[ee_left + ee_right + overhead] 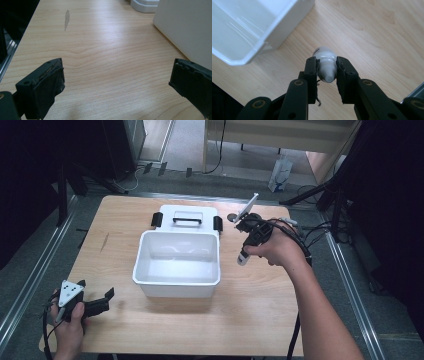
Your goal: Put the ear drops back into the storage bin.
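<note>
White plastic dropper bottle (pixel 326 65) is sitting pinched between my right gripper's (pixel 327 72) jaws, body largely hidden, nozzle pointing toward the camera, long axis tilted down over the wooden table (pixel 250 310) beside the open white rectangular tub (pixel 177 257). I am holding my left gripper (pixel 116 82) spread wide, gripping nothing.

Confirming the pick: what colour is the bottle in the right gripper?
White bottle, clearest in the right gripper view.

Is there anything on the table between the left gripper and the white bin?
No. In the left gripper view, bare wood stretches from the open left gripper to the white bin. The high view shows the same bare strip of table.
</note>
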